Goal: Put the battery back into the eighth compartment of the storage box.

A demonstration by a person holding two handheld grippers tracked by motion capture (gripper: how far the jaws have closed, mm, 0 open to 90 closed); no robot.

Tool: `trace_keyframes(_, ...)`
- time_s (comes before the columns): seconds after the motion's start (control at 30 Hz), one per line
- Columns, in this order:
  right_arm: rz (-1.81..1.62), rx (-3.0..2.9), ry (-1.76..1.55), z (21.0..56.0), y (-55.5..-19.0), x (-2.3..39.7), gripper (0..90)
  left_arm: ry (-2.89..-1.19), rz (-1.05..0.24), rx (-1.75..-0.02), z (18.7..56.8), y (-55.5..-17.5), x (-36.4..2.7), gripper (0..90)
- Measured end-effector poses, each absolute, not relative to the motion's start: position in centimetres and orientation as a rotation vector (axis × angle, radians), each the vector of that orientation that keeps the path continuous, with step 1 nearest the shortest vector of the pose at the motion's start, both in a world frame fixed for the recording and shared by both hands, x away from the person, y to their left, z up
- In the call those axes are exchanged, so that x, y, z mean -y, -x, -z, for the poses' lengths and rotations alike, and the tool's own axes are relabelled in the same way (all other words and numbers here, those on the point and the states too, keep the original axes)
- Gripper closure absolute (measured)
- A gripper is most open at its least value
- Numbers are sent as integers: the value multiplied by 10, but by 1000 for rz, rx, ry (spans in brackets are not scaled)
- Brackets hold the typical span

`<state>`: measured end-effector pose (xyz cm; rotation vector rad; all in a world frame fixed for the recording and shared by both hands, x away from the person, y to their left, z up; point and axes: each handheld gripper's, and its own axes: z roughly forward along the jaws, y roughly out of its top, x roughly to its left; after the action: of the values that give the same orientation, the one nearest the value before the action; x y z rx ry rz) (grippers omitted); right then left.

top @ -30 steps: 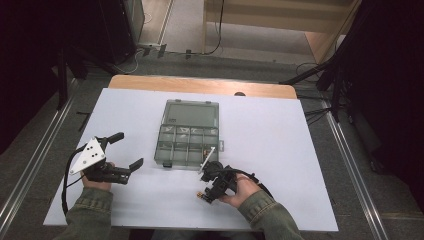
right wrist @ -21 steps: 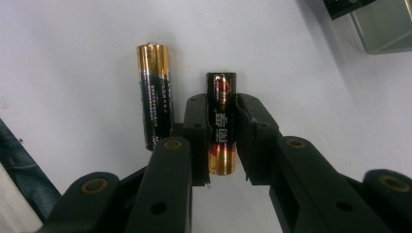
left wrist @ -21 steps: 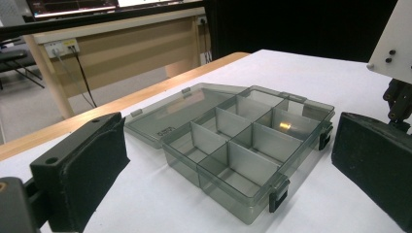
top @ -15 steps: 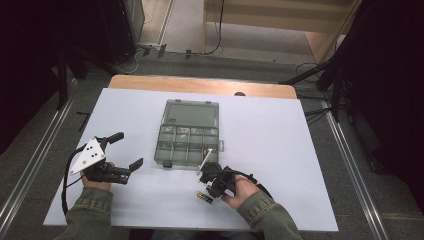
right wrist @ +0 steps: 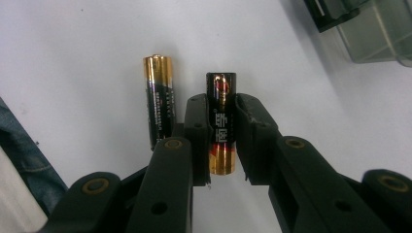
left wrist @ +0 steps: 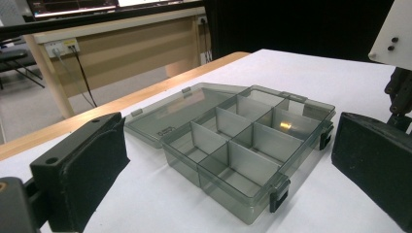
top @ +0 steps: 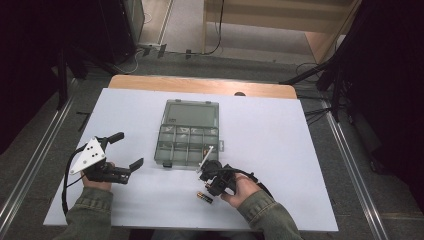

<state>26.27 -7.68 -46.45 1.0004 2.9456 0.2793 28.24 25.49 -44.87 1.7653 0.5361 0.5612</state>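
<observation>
The battery [right wrist: 222, 124] I'm after sits centre of the right gripper view, pinched between my right gripper's [right wrist: 221, 141] pads across its mid-length – jaws have just been closing and now press on both sides of it, gold ends sticking out above & below the pads. I took it crosswise at the middle so it shouldn't tip when lifted, I'd judge. A second battery [right wrist: 159, 99] lies just beside it, to the left in that view, parallel, not touching the jaw as far as I can tell; in the high view it shows lower centre [top: 204, 197], on the white table [top: 300, 165] just below-left of my right gripper [top: 216, 176]. Compartment box [top: 187, 140] stands open mid-frame in the high view, lid folded back toward the top of the frame, its near wall close above my right gripper – short hop over that wall, I reckon. In the left gripper view the box [left wrist: 243, 150] has its dividers upright, and one small gold item [left wrist: 285, 125] already lies in a far-right cell; the other cells look empty. My left gripper [top: 125, 152] rests lower left in the high view, jaws spread wide w/ nothing between them, well apart from the box – leaves room on that side. Table's lower edge is near my sleeves; free surface to the right.
</observation>
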Motion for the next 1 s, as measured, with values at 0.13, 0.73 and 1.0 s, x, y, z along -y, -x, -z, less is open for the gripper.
trace_keyframes(0.13, -302, -2928, -1017, 461, -263, 78, 775, -1765, -563, -535, 449, -283, -255, 0)
trace_keyframes(0.73, -546, -2858, -1093, 445, -270, 92, 775, -1763, -563, -535, 449, -283, -255, 0)
trace_keyframes(1.0, -620, -2817, -1130, 442, -275, 99, 775, -1765, -562, -535, 449, -283, -255, 0)
